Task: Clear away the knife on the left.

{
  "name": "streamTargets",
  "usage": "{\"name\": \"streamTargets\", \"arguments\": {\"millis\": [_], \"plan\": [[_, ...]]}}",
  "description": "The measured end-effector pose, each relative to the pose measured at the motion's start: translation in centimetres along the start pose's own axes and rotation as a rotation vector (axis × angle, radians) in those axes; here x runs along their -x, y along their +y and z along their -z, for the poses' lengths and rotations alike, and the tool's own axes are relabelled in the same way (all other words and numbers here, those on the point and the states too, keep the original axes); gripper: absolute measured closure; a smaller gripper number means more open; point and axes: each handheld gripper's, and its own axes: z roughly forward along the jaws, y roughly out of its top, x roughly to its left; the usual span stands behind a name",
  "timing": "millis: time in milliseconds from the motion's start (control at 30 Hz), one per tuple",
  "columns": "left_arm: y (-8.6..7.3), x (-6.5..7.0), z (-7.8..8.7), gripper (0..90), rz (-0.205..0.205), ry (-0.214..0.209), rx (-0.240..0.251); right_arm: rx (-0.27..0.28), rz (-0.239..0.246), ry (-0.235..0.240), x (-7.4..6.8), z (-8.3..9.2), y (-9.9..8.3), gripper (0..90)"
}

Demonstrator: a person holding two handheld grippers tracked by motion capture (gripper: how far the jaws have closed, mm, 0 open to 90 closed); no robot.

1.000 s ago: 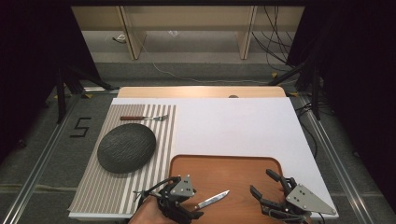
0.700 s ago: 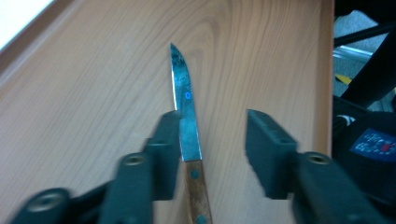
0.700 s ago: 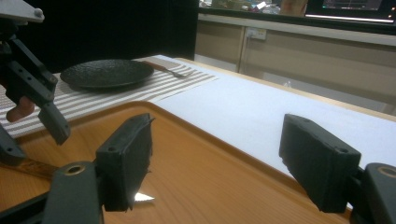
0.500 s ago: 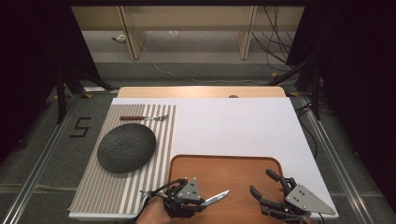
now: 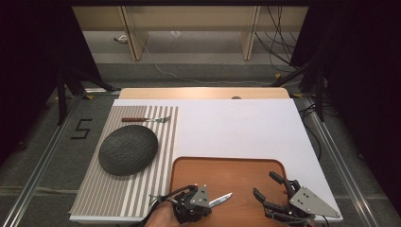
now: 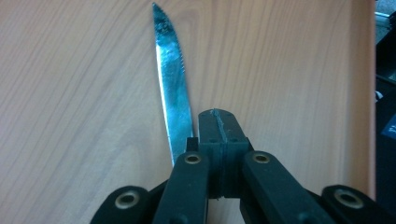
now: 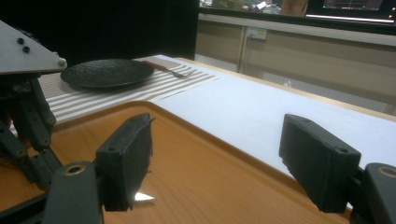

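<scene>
We've got a white table (image 5: pixel 236 127) as the biggest thing here, and from the high view we can see the whole layout on it. A striped placemat (image 5: pixel 156 189) covers its left side, and a brown wooden tray (image 5: pixel 227 170) sits at the near edge, just beside the mat. On the mat there's a dark round plate (image 5: pixel 127 149), nothing in it as far as we can tell, with a fork (image 5: pixel 145 119) lying flat behind it, apart from the rim.

The knife (image 5: pixel 220 200) is in the tray, near its front edge, blade pointing toward the right gripper. Nothing else is in the tray besides the two grippers over it.

Our left gripper (image 5: pixel 208 204) has just been closing, and in the left gripper view the jaws are pressed together with the knife (image 6: pixel 173 93) running out alongside them. The handle is hidden under the linkage, so we can't quite see where the pads bite, but the high view shows the knife sticking straight out of the jaws, so we read it as pinched. That close view also picks up the serrated edge, which the high view is too small for.

Our right gripper (image 5: pixel 267 185) hangs over the tray's right end, jaws spread wide with nothing between. The right gripper view looks low across the tray and catches just the blade tip (image 7: pixel 142 197), plus the plate (image 7: pixel 108 72) and fork (image 7: pixel 173 71) far off.
</scene>
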Motion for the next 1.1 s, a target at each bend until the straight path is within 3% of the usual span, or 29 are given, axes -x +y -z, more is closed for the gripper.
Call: {"name": "streamTargets", "arguments": {"millis": [267,1100], "plan": [[-0.2,-0.6,0.1,89.9,0.043,-0.005,0.012,-0.002,-0.001,0.002,0.0,-0.1,0.0,26.7],[-1.6,-1.6,1.5,89.9,0.081,-0.003,-0.023,0.002,-0.001,-0.001,0.0,0.0,0.0,26.8]]}}
